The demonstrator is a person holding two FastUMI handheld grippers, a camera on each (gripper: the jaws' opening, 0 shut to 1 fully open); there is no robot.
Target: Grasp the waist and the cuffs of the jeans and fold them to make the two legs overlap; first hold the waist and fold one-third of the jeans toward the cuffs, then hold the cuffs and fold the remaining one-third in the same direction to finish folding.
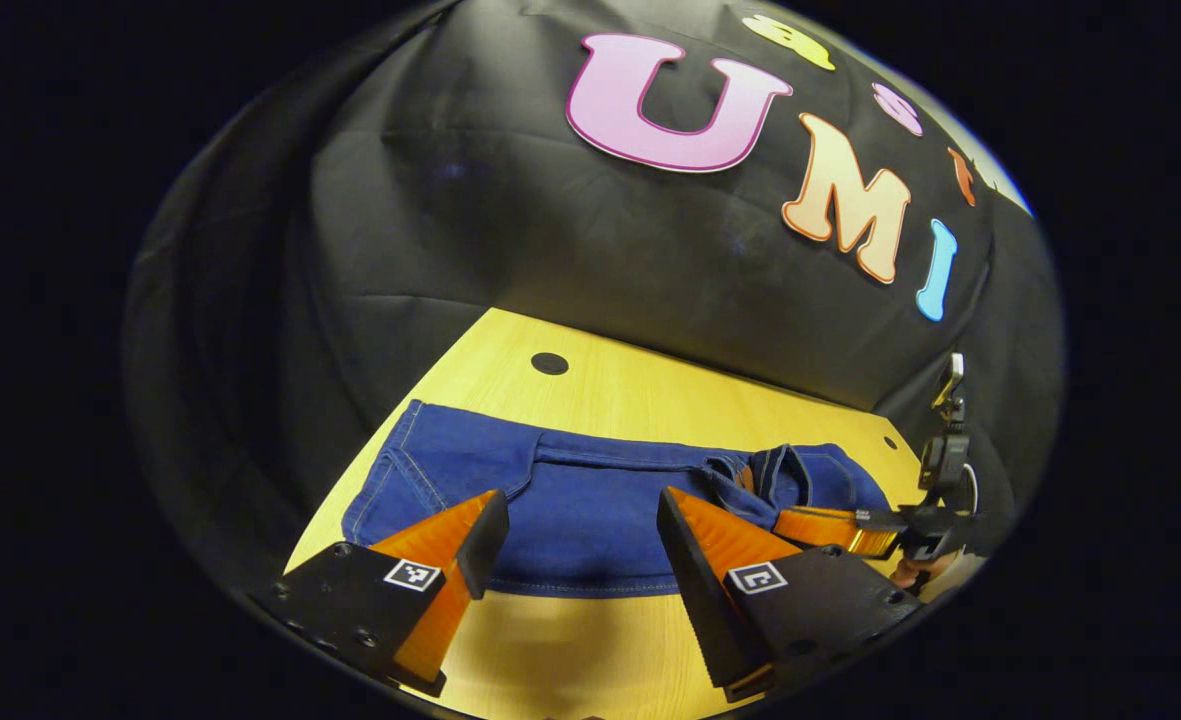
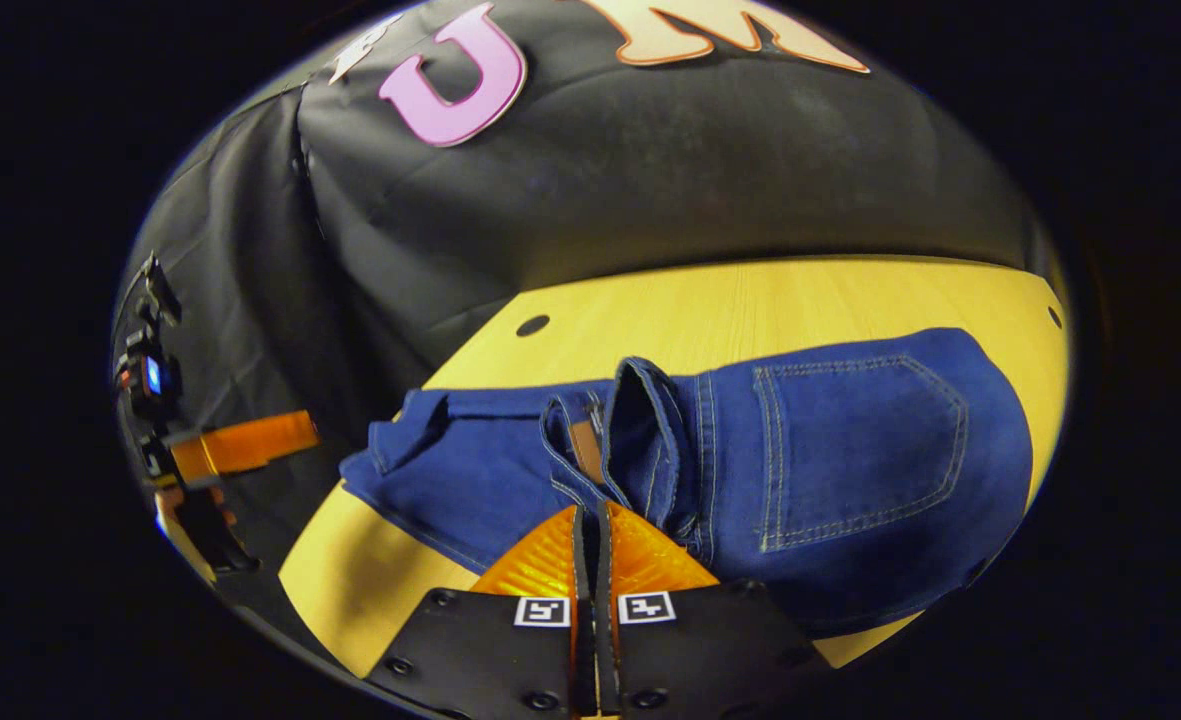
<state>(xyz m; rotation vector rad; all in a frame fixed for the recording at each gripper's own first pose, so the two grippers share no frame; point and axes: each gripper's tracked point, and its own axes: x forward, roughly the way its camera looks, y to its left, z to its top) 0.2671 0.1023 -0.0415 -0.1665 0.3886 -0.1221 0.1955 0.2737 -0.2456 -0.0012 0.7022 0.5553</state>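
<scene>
One pair of jeans, two tongs, one tabletop

A single pair of jeans (image 2: 750,460) lies on the one tabletop (image 2: 750,300); one back pocket (image 2: 860,450) shows; two tongs (image 1: 580,540) (image 2: 590,520); two dark round holes (image 1: 549,363) (image 1: 890,442) mark the wood.

This place is a recording booth, not a home. A black cloth (image 1: 570,260) hangs as the wall directly behind the table (image 1: 650,380) and closes it in on the sides. The table has a pale wooden top with small dark round holes (image 1: 549,363) near its back edge. Beside the table, a small device (image 2: 150,375) sits on a stand.
</scene>
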